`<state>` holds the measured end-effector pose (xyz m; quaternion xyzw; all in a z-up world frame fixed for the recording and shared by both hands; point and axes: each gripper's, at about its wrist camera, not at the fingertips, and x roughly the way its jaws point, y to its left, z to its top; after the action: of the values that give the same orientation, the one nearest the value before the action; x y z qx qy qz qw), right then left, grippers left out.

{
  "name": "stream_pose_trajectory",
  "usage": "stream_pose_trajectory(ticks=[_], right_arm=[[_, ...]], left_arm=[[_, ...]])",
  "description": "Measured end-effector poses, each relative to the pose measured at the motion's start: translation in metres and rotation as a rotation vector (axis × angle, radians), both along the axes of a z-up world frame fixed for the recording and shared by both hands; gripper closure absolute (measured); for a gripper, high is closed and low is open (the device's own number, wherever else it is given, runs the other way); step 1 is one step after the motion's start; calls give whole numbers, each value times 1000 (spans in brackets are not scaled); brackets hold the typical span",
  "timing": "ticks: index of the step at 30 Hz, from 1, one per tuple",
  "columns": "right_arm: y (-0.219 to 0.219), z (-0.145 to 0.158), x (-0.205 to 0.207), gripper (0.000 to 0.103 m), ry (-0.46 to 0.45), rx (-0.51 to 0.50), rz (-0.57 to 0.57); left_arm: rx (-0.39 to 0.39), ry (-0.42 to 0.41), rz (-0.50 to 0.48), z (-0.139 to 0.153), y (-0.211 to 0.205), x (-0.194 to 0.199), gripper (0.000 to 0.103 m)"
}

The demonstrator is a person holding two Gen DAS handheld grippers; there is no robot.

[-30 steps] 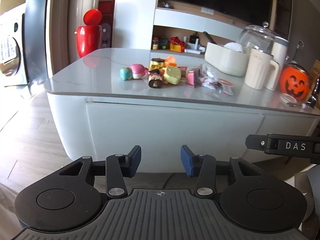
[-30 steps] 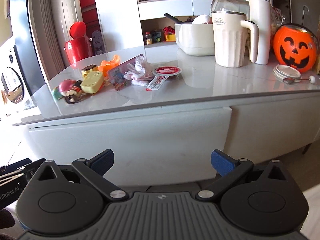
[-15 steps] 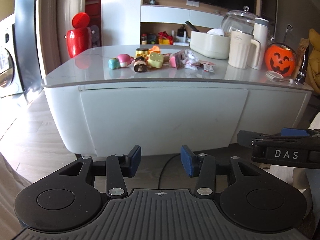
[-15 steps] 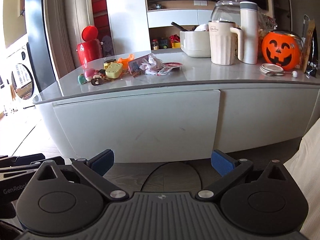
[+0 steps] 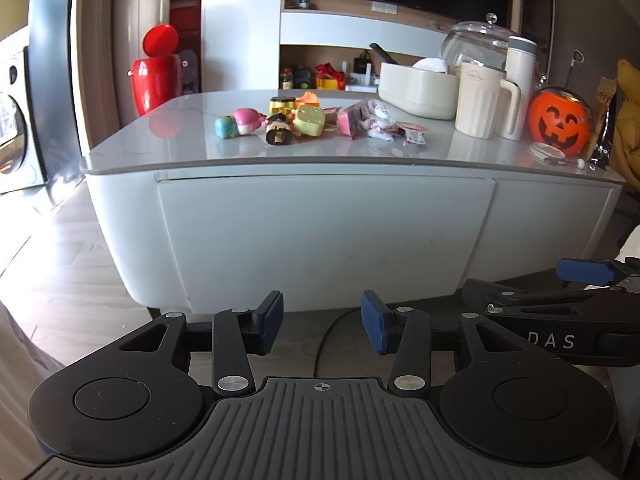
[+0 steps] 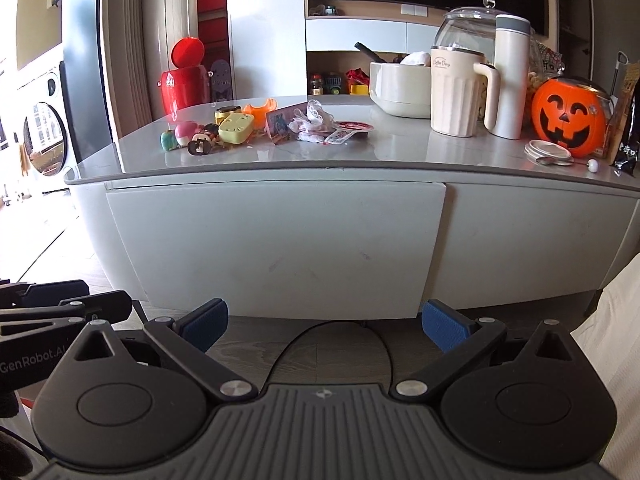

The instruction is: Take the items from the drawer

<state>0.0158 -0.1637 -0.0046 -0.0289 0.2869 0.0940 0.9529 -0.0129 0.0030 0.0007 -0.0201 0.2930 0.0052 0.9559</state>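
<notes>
Bright room with pale wood flooring. Far left, a washing machine (image 5: 12, 132); next to it a red bin (image 5: 154, 80) behind a white cabinet with a grey top (image 5: 160, 148).

On that top, left to right: a teal toy (image 5: 225, 127), a pink toy (image 5: 246, 120), a yellow case (image 5: 309, 120), crumpled wrappers (image 5: 376, 120), a cream mug (image 5: 480, 104), an orange pumpkin bucket (image 5: 558, 120). Impossible to tell whether these came out of the drawer.

Below the top, the wide drawer front (image 5: 320, 240), pushed in, with no handle showing. Contents hidden behind it.

Left gripper (image 5: 322, 320): jaws partly apart, nothing between them, well back from the front and aimed low at its base. Right gripper (image 6: 324, 320): jaws spread wider, also empty, just beside the left one and equally far back.

Judged step: getting the drawer open. To do it well:
- Bring one gripper up to the thin gap along the front's top edge (image 6: 276, 186), or probe under the bottom lip.
- Hook one pad behind the edge and pull straight out, level, without twisting.
- Keep the other gripper clear, jaws wide, ready to reach in.
- Mind the black cable (image 6: 336, 340) on the floor.
</notes>
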Motion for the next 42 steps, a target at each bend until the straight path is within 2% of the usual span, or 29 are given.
stream_pose_trajectory(ticks=[42], right_arm=[[-1,1,0,0,-2,5,3]], left_arm=[[0,6,-1,-1,0,-1,55]])
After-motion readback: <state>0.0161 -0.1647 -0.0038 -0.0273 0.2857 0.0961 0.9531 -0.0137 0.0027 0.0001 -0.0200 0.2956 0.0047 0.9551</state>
